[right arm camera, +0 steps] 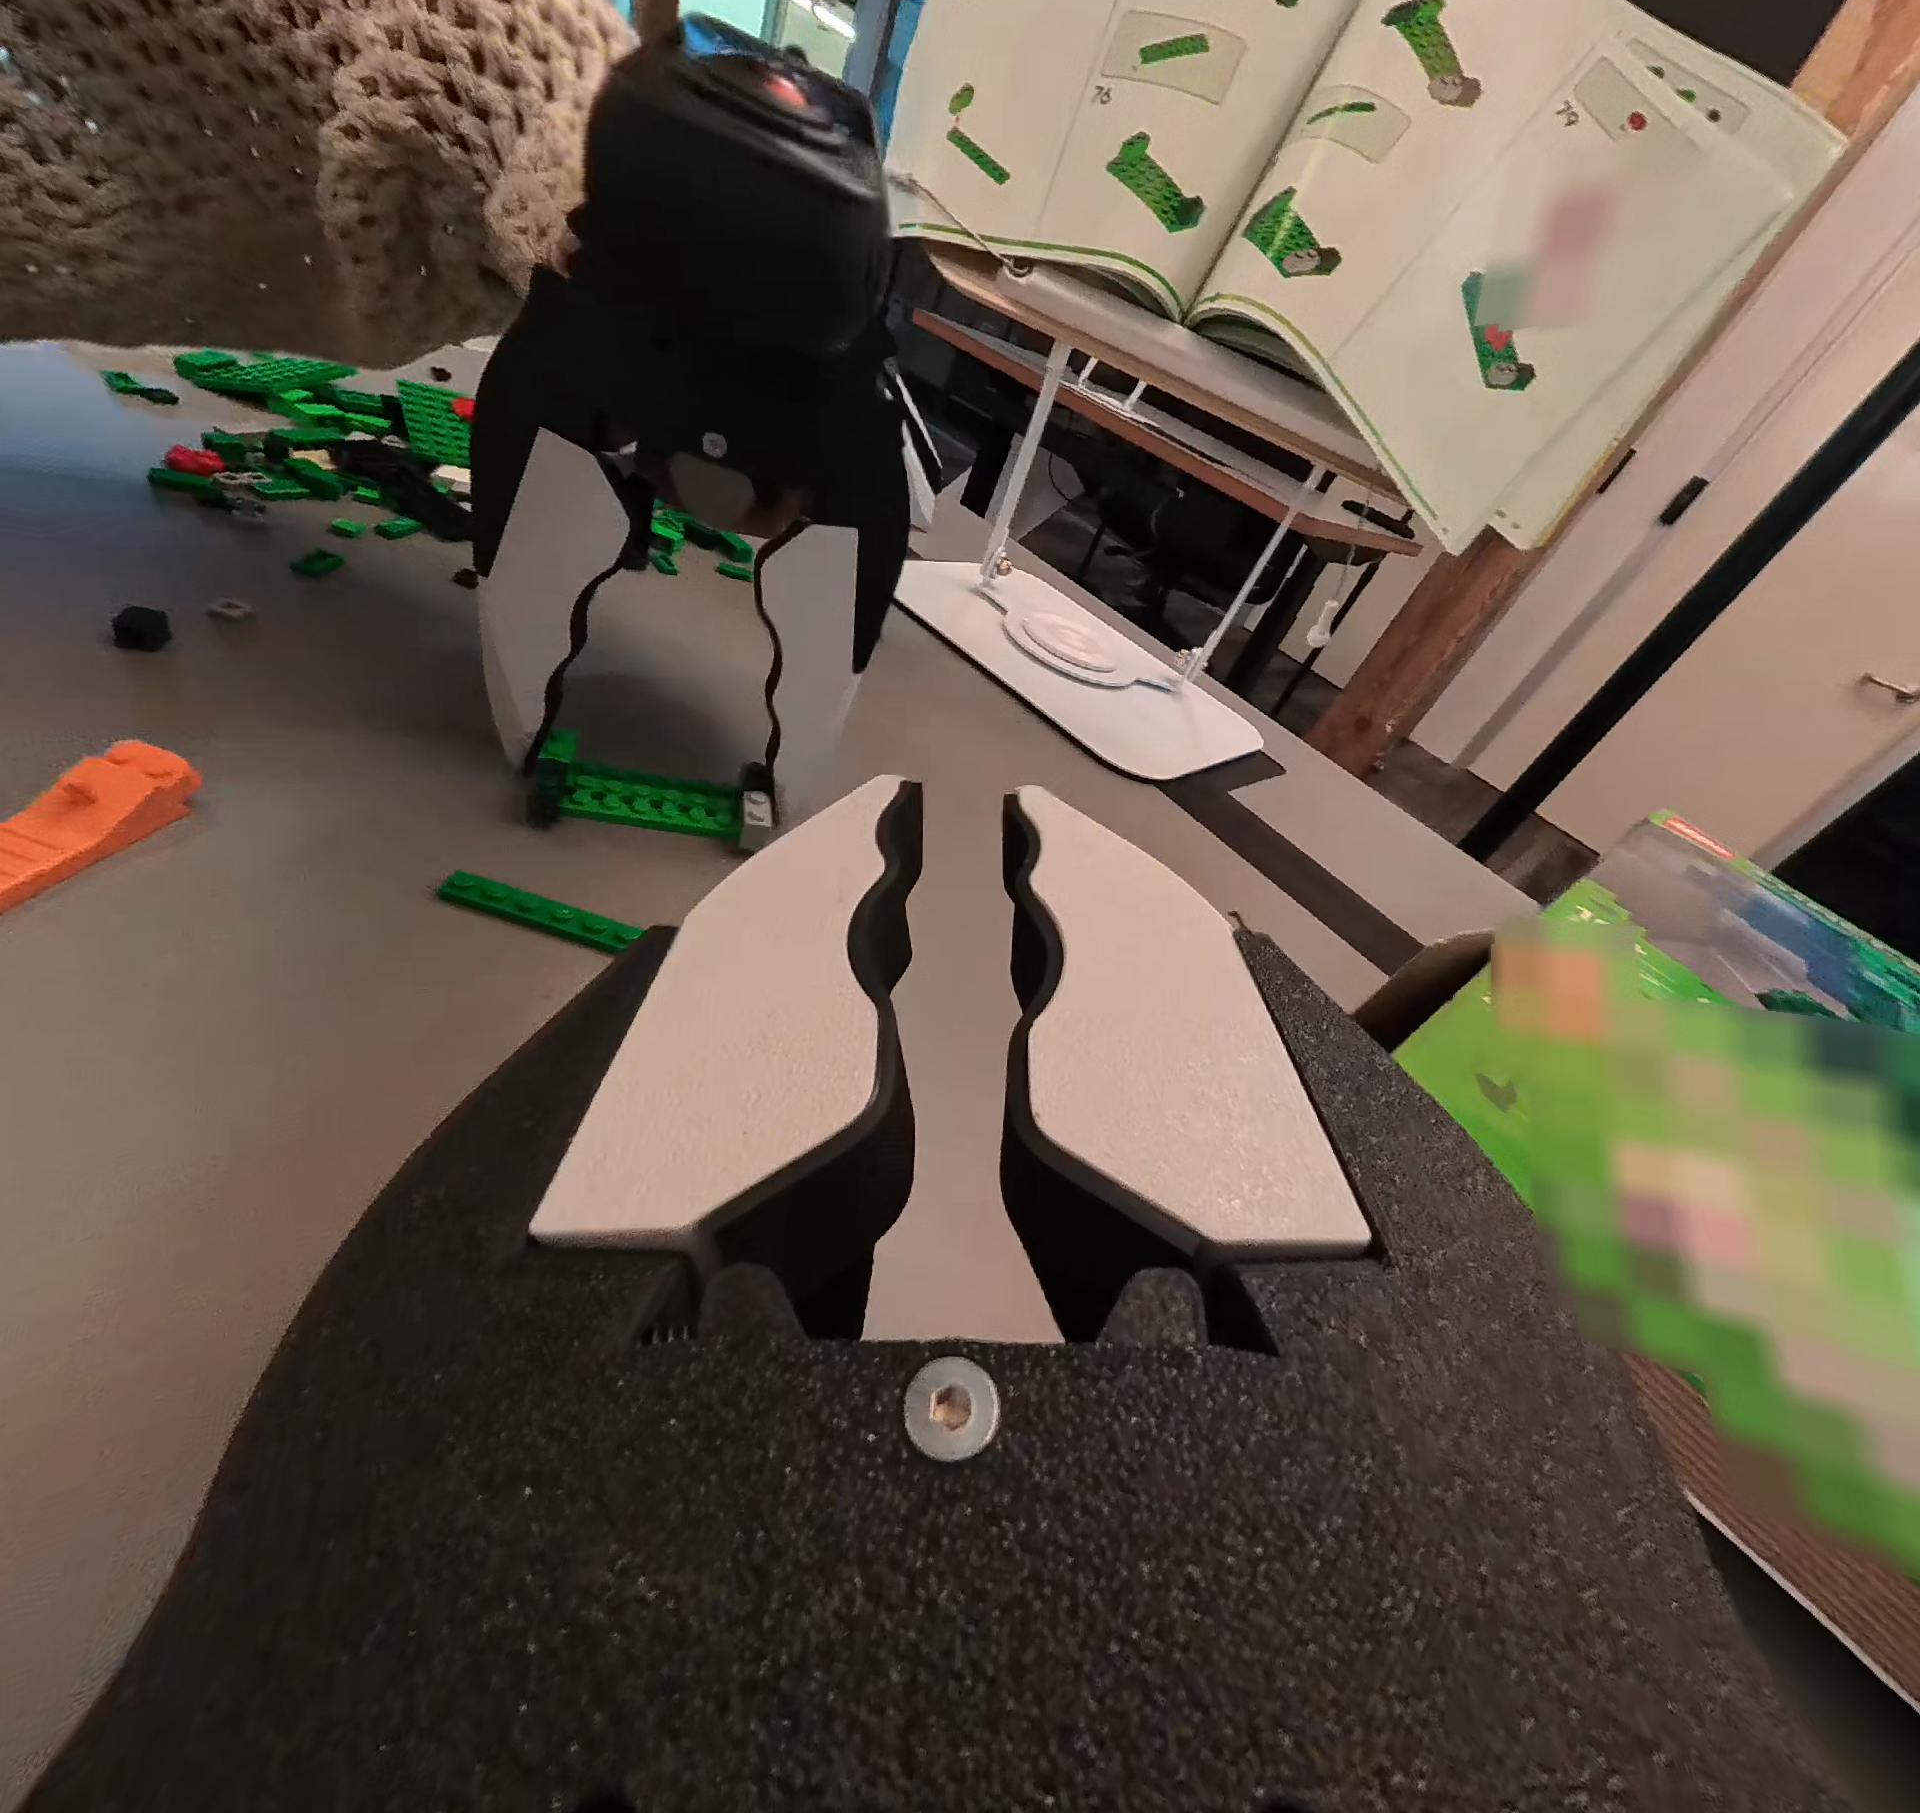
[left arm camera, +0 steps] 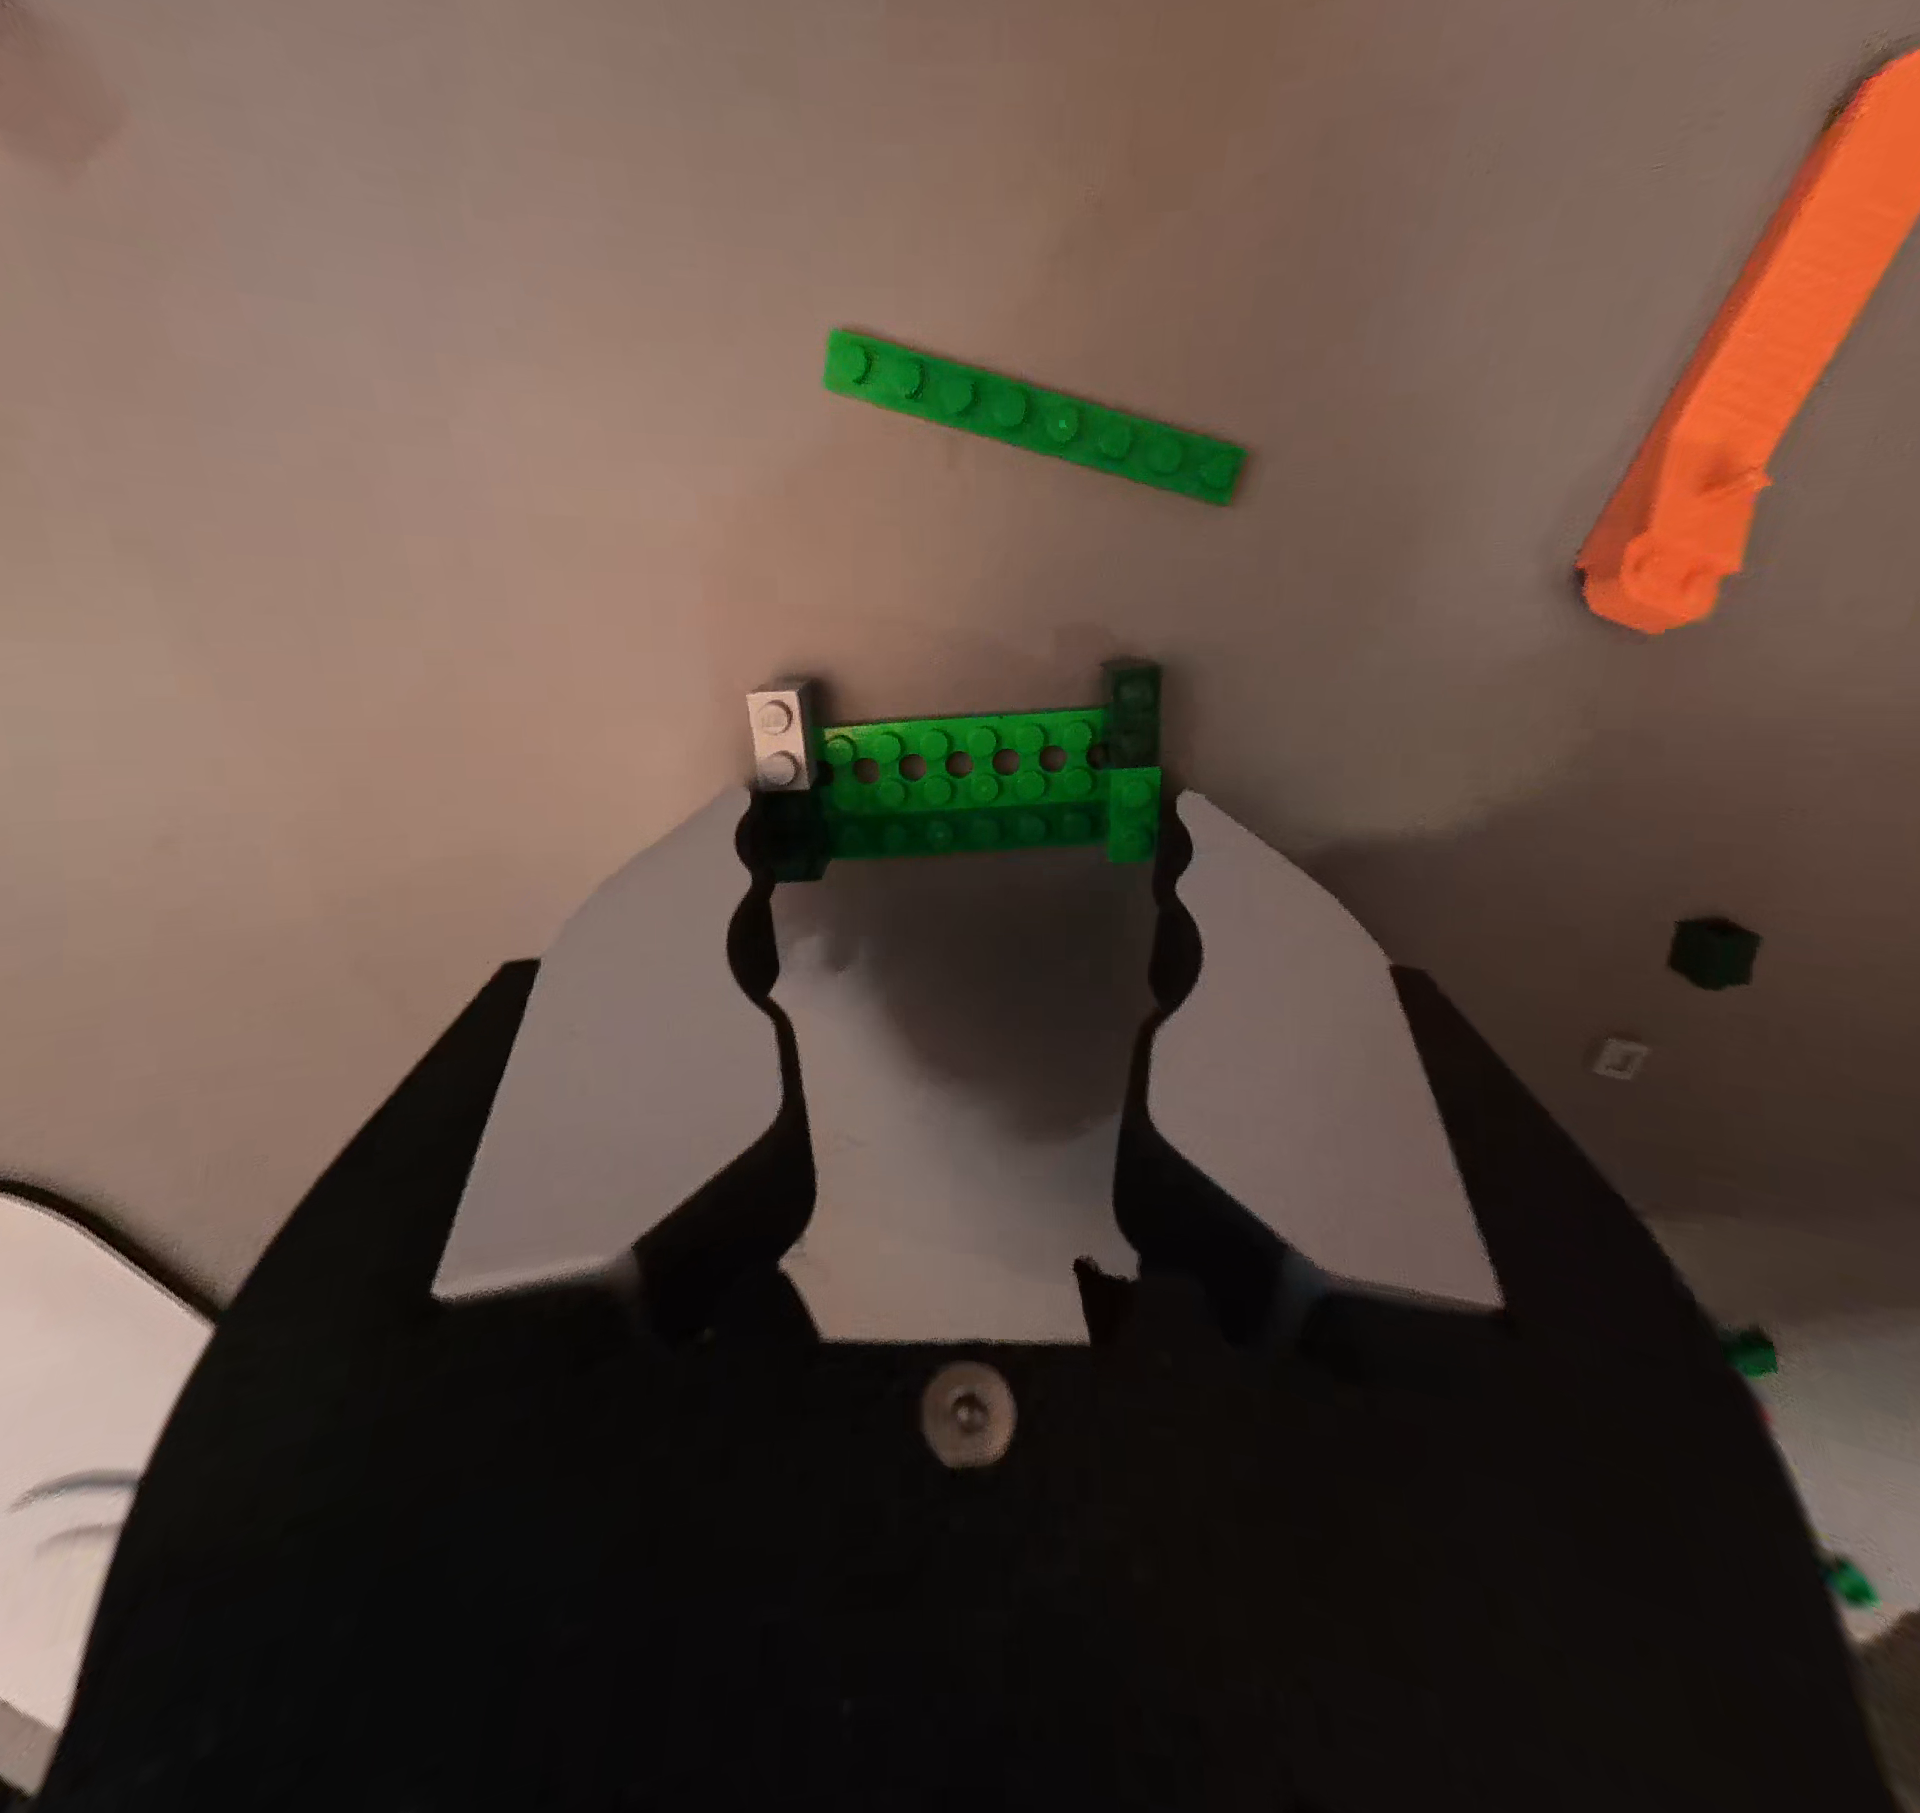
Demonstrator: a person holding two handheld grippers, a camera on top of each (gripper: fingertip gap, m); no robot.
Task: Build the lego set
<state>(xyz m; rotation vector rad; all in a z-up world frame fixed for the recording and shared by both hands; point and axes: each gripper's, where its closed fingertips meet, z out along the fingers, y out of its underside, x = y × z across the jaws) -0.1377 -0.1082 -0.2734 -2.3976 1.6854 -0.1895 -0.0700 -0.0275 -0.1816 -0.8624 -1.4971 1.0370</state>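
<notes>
A green plate assembly [left arm camera: 966, 776] lies flat on the grey table, with a light grey 1x2 piece [left arm camera: 779, 740] and dark green bricks at its ends. My left gripper [left arm camera: 966, 807] points down over it, jaws spread wide, one pad against each end. From the right wrist view the left gripper [right arm camera: 655, 766] stands over the assembly [right arm camera: 644, 802]. A loose long green plate [left arm camera: 1034, 416] lies just beyond; it also shows in the right wrist view [right arm camera: 540, 911]. My right gripper [right arm camera: 961, 797] hovers above the table nearby, jaws a narrow gap apart, empty.
An orange brick separator [left arm camera: 1756, 361] lies right of the plates. A small black piece [right arm camera: 140, 627] and a pile of green bricks [right arm camera: 312, 433] lie behind. An open instruction book [right arm camera: 1299, 132] sits on a white stand [right arm camera: 1091, 662]. The set's box [right arm camera: 1766, 922] is at right. A knitted sleeve [right arm camera: 260, 101] reaches in. About 15 cm separates my left fingertips from my right. It is some 6 cm from my left tips to the loose long green plate [left arm camera: 1034, 416]. Seen from the right wrist view [right arm camera: 578, 923] as well.
</notes>
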